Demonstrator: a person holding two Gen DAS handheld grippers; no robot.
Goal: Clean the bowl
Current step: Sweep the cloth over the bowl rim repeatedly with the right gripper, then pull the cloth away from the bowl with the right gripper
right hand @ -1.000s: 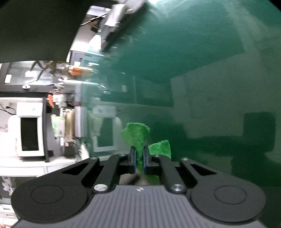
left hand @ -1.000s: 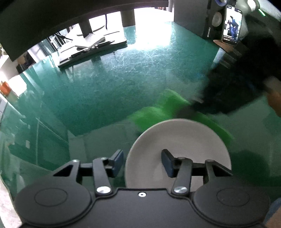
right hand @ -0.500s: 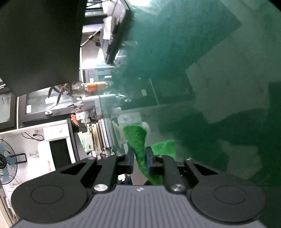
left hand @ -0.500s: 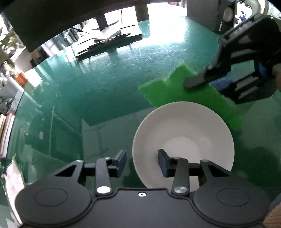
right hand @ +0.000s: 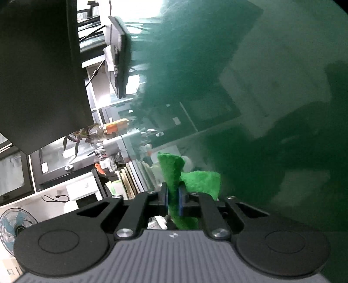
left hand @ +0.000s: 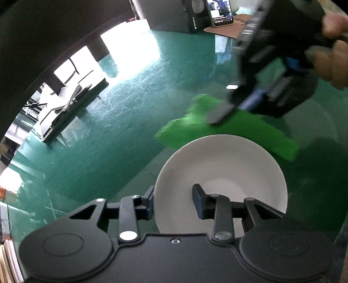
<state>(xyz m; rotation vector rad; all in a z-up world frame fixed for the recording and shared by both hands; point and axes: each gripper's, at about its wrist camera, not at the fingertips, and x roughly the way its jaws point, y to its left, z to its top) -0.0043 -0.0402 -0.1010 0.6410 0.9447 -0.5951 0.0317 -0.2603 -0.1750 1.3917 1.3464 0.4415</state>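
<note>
**Ana:** Left wrist view first: the left gripper [left hand: 174, 201] points down at a round white ceramic bowl [left hand: 219, 172] that sits on the glossy green table [left hand: 113, 139]. Its near-left rim runs between the two fingers, one finger outside the wall and the other over the inside.

**Ben:** Are the jaws pressed on that rim?

**Ana:** They are closing, with the rim between them. The outer pad is right against the wall, but the inner one stands away from it over the bowl's floor, so I would not call it a grip.

**Ben:** And the other hand?

**Ana:** Just behind the bowl's far rim lies a bright green fuzzy cloth [left hand: 230, 130], partly hidden by the rim. The right gripper [left hand: 219, 113], blurred, comes in from the upper right with a person's hand [left hand: 330, 58] on its handle, and its tip is on the cloth.

**Ben:** The right wrist view agrees?

**Ana:** Yes. There the right gripper's jaws are closed on a fold of the cloth, which sticks up between the blue pads [right hand: 180, 203]; they are drawing a little tighter. More cloth bunches to the right of the fingers.

**Ben:** Anything else on the table?

**Ana:** A phone with a lit screen [left hand: 219, 12] leans near a black speaker box [left hand: 191, 17] at the far edge, well apart from the bowl.
</note>
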